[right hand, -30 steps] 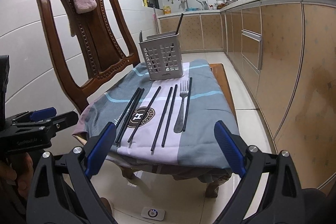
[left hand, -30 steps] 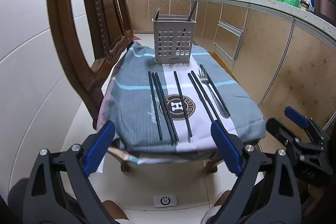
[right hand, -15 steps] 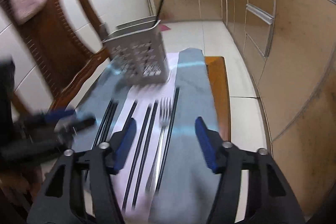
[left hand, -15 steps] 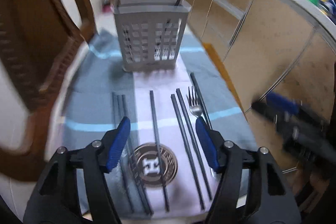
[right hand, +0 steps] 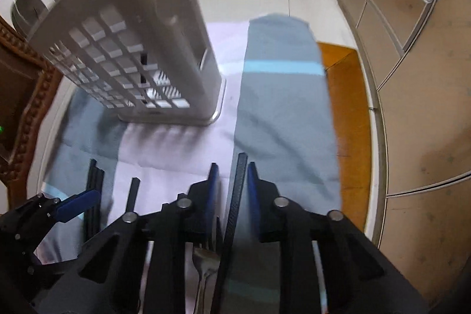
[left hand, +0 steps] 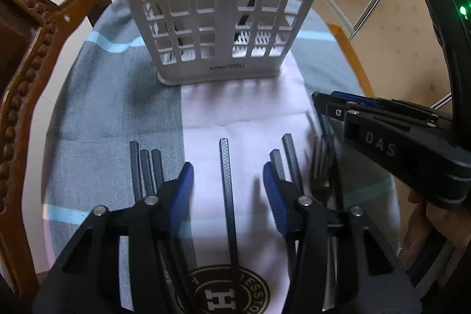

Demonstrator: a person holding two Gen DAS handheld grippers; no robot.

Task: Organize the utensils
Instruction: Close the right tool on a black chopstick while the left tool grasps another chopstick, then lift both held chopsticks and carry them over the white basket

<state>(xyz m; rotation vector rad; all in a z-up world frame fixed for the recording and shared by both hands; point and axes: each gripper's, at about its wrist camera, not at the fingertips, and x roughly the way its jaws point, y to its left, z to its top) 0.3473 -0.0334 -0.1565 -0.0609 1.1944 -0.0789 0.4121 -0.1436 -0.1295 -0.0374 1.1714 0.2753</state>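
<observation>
A grey slotted utensil holder (left hand: 220,11) stands at the far end of a cloth-covered stool; it also shows in the right wrist view (right hand: 132,49). Several black chopsticks lie side by side on the cloth. My left gripper (left hand: 226,190) is open, low over the cloth, with a single chopstick (left hand: 227,196) between its fingers. My right gripper (right hand: 234,190) has its fingers narrowed around the rightmost chopstick (right hand: 235,205), with small gaps still showing. A fork (right hand: 204,264) lies just left of that chopstick, partly under the gripper.
A carved wooden chair back (left hand: 26,84) stands at the left. Beige kitchen cabinets (right hand: 412,34) line the right side. The stool's wooden edge (right hand: 344,96) shows beyond the grey-and-lilac cloth (right hand: 282,114). The right gripper appears at the right of the left wrist view (left hand: 382,134).
Both grippers have moved forward and down to the cloth, close to the holder. Both have narrowed, the right one far more, around the rightmost chopstick.
</observation>
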